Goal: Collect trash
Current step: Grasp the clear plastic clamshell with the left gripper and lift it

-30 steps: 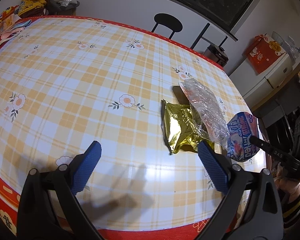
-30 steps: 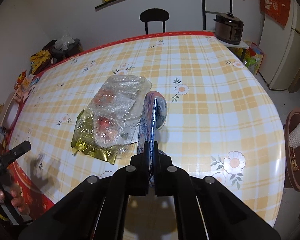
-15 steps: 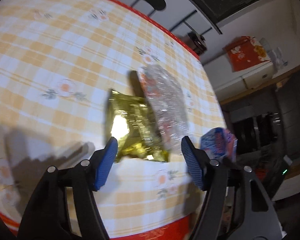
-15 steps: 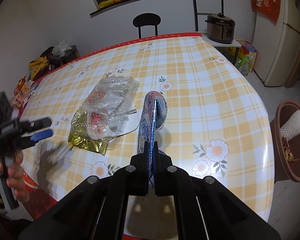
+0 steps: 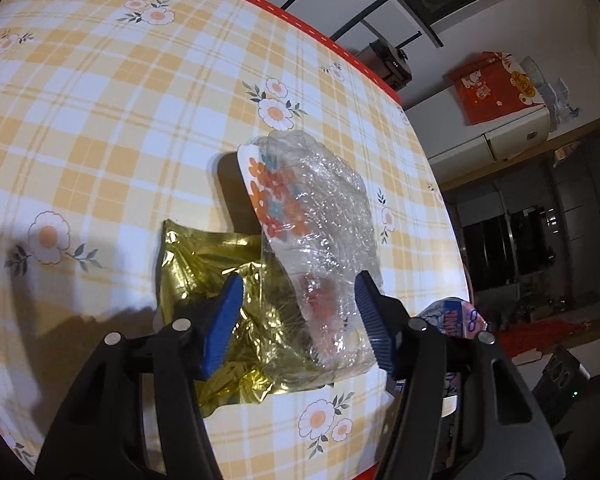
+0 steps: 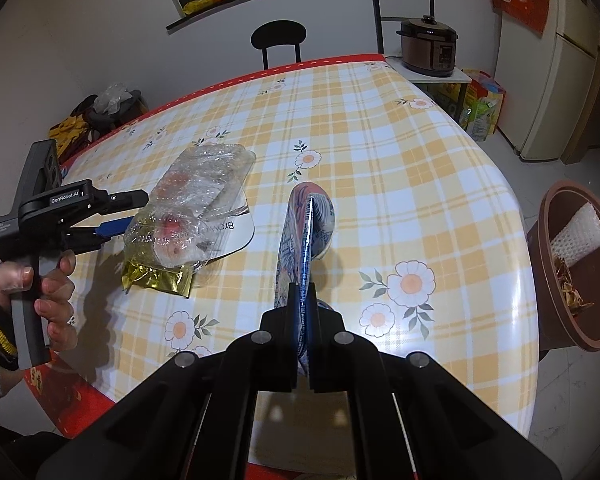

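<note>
A crumpled clear plastic wrapper (image 5: 320,240) with a flower print lies on a gold foil bag (image 5: 204,280) on the checked table; both show in the right wrist view, the clear wrapper (image 6: 196,204) over the gold bag (image 6: 156,278). My left gripper (image 5: 298,320) is open, its blue pads on either side of the near end of this pile. My right gripper (image 6: 303,308) is shut on a blue and red snack wrapper (image 6: 306,224), held upright above the table; its edge shows in the left wrist view (image 5: 452,316).
A brown bin (image 6: 572,264) with trash in it stands on the floor right of the table. A black chair (image 6: 278,40) is at the far edge. A rice cooker (image 6: 428,46) and a fridge (image 6: 560,60) are at the back right.
My left gripper has moved forward and right to the pile, so its pads now flank the clear wrapper and gold bag. My right gripper still holds the snack wrapper and has risen slightly.
</note>
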Available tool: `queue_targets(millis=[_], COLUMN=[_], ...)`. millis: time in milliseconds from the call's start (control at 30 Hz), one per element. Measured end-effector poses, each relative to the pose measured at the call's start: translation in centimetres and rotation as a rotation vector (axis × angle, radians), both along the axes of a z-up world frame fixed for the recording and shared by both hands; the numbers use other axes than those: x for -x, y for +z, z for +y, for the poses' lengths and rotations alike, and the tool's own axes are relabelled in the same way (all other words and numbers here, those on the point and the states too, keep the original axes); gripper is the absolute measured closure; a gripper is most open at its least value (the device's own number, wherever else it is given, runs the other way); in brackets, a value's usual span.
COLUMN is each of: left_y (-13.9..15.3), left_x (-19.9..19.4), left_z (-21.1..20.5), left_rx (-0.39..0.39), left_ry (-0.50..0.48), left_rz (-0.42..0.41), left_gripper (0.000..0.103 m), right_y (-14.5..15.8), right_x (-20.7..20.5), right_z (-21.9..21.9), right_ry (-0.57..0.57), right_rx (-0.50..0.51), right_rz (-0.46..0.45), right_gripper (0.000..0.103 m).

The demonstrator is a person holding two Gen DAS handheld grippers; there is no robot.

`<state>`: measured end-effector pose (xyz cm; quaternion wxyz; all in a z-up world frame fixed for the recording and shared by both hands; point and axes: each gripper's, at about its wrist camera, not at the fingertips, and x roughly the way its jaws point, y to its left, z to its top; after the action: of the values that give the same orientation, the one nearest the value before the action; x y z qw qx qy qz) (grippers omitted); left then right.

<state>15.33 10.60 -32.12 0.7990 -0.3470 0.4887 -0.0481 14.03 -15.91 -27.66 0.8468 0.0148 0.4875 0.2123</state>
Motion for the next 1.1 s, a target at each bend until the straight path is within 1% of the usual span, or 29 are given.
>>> queue_targets(millis=[100,167,367,400,433,467,567,667,767,867,933,1100], left_y=[-0.6,-0.9,-1.2,-1.1,-1.1,-1.0,-1.1,-0.4,0.8,2.4,3.5,5.9], left_x=[-0.5,-0.9,-2.2,-2.3,-2.5,-2.6,-2.3,-1.4,-0.3,1.0,2.1,4.2], left_z=[0.0,-0.1,-1.0,-1.1,-1.3,-1.5,-1.5,-1.4,-1.2,-1.5,-1.8,-2.6], left_rx=[0.016,0.033,0.024,0.005,-0.016,-0.029,-0.026,-0.049,-0.061,-0.072,-0.099,-0.162], left_ry=[-0.002,-0.019,-0.067,-0.074,-0.076,-0.079,-0.075,-0.068,-0.063,-0.079,-0.087,-0.097], left_rz=[0.004,0.001,0.002,0.009,0.018,0.029,0.046,0.043,0.016,-0.027,-0.065,-0.125], left_gripper=[0.044,0.043,0.041,0.045,0.052,0.052,0.055,0.056,0.059,0.061,0.063,0.065], right_y=[0.0,-0.1,-0.2,-0.1,0.0,0.1,0.5,0.8,1.1,1.3,1.5,2.1], right_x=[0.0,-0.1,-0.2,-0.1,-0.1,-0.1,0.0,0.0,0.0,0.1,0.1,0.3], right_z=[0.2,0.3,0.3,0.3,0.3,0.3,0.2,0.0,-0.2,-0.3,-0.3,-0.2], right_ry=[0.004,0.002,-0.002,-0.003,-0.003,-0.004,-0.008,-0.013,-0.018,-0.021,-0.021,-0.015], right_rx=[0.007,0.01,0.022,0.023,0.021,0.02,0.016,0.01,0.0,-0.009,-0.015,-0.029], right_rz=[0.002,0.003,0.009,0.008,0.005,0.003,-0.007,-0.014,-0.022,-0.029,-0.035,-0.054], right_gripper=[0.098,0.098,0.098,0.098,0.098,0.098,0.098,0.098,0.098,0.098,0.098,0.098])
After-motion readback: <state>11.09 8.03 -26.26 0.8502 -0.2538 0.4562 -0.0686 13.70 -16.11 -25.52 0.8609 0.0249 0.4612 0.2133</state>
